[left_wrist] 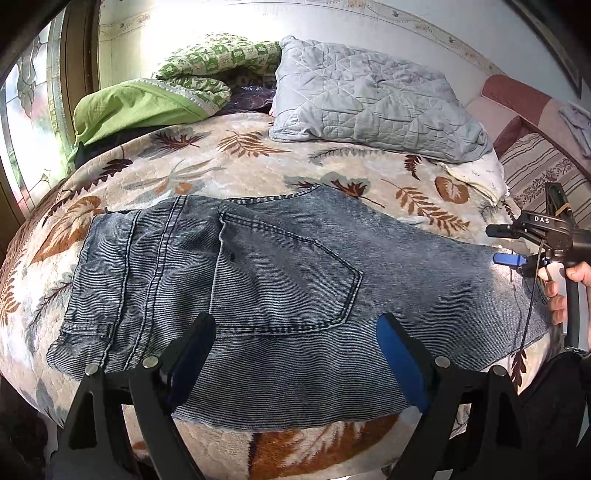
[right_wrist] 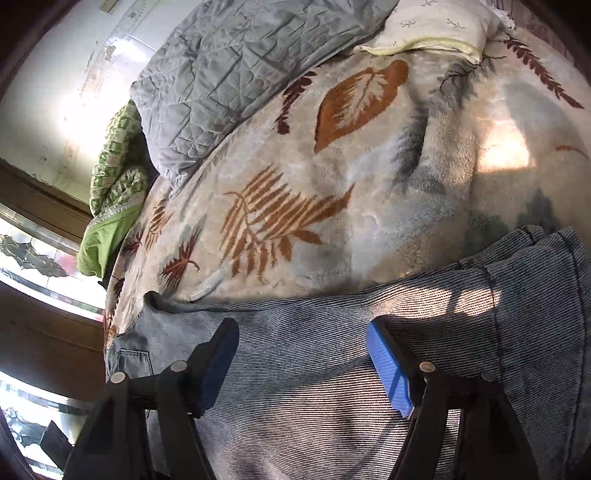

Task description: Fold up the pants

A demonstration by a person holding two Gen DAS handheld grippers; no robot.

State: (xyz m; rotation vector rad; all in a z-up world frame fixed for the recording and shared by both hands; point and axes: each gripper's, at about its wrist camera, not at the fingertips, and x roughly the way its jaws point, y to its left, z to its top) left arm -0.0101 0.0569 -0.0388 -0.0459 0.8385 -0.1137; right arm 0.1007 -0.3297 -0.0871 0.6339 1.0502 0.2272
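Blue denim pants [left_wrist: 280, 280] lie flat on the leaf-patterned blanket [left_wrist: 229, 162], back pocket up, waist at the left, legs running right. My left gripper [left_wrist: 295, 343] is open and hovers over the near edge by the pocket, holding nothing. My right gripper [left_wrist: 509, 258] shows at the right over the leg end, a hand on its handle. In the right wrist view the right gripper [right_wrist: 303, 354] is open just above the denim [right_wrist: 332, 387], holding nothing.
A grey quilted pillow [left_wrist: 369, 96] and a green patterned bundle [left_wrist: 177, 88] lie at the bed's far side. A white pillow [right_wrist: 436, 26] sits beside the grey quilt [right_wrist: 236, 66]. A window [left_wrist: 26, 110] is at the left, a striped sofa [left_wrist: 539, 166] at the right.
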